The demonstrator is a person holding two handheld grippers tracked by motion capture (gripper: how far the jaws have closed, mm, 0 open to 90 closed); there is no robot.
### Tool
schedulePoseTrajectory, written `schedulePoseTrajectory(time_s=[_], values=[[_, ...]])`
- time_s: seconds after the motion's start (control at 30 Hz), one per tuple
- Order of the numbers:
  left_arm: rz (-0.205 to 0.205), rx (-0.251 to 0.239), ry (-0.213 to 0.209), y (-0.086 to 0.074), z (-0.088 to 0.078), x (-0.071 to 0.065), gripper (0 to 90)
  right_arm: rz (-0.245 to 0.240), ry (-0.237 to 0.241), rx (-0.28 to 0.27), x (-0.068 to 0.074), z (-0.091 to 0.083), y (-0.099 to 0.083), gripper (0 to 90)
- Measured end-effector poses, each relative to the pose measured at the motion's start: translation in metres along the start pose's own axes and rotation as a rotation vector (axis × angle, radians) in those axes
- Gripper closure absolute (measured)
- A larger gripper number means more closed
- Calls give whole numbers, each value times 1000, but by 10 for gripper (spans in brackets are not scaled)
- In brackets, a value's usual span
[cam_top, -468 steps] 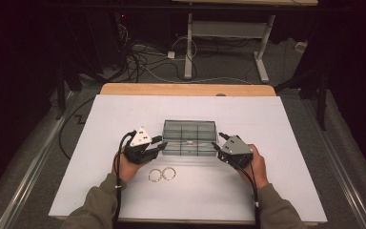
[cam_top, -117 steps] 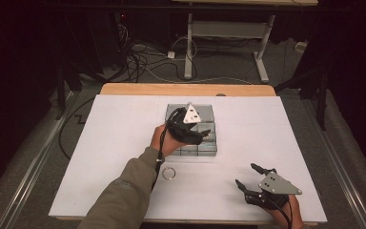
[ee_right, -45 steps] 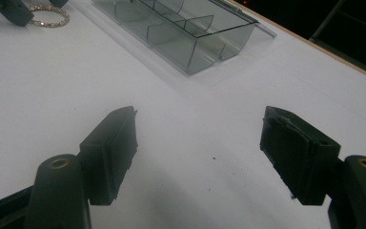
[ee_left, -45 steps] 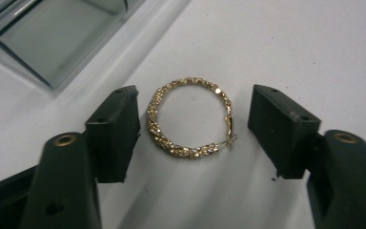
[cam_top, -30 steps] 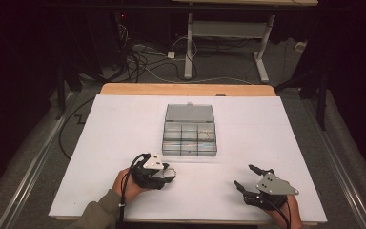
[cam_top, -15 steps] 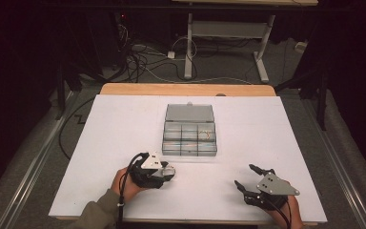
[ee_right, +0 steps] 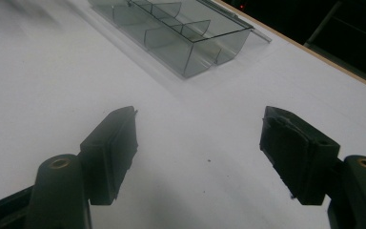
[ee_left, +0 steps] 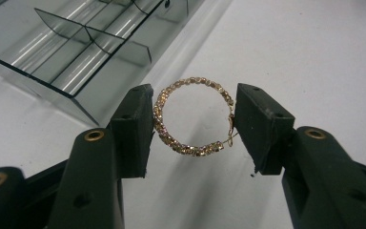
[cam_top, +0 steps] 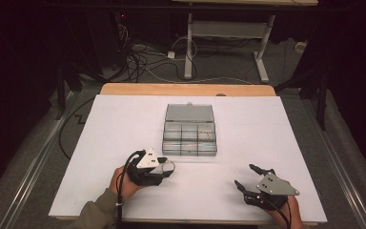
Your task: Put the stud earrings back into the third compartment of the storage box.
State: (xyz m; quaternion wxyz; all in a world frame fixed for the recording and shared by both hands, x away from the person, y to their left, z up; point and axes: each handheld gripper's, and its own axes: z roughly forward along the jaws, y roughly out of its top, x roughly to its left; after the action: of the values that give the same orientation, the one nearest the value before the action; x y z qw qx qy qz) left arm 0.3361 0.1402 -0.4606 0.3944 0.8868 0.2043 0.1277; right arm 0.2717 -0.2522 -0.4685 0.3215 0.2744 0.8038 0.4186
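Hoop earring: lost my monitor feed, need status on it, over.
Left gripper shut on hoop earring, beside clear compartment box. Right gripper open, empty, over white table. Nothing in the way.

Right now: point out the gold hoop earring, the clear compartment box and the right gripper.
gold hoop earring (ee_left: 190, 117), left gripper view, left arc of the ring between the jaws.
clear compartment box (cam_top: 189, 138), high view, a middle divider wall.
right gripper (ee_right: 198, 152), right gripper view, midway between its open jaws.
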Motion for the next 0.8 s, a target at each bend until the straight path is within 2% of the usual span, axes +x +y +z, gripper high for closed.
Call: schedulePoseTrajectory(time_s=[0.4,0.6,0.8], values=[[7,-55,30,13,-5,4,472,5,-16,-7,-1,0,0,286],[14,-88,43,29,-8,10,471,15,-19,-1,-1,0,0,286],[4,-107,24,51,1,22,471,12,-15,-2,0,1,0,286]])
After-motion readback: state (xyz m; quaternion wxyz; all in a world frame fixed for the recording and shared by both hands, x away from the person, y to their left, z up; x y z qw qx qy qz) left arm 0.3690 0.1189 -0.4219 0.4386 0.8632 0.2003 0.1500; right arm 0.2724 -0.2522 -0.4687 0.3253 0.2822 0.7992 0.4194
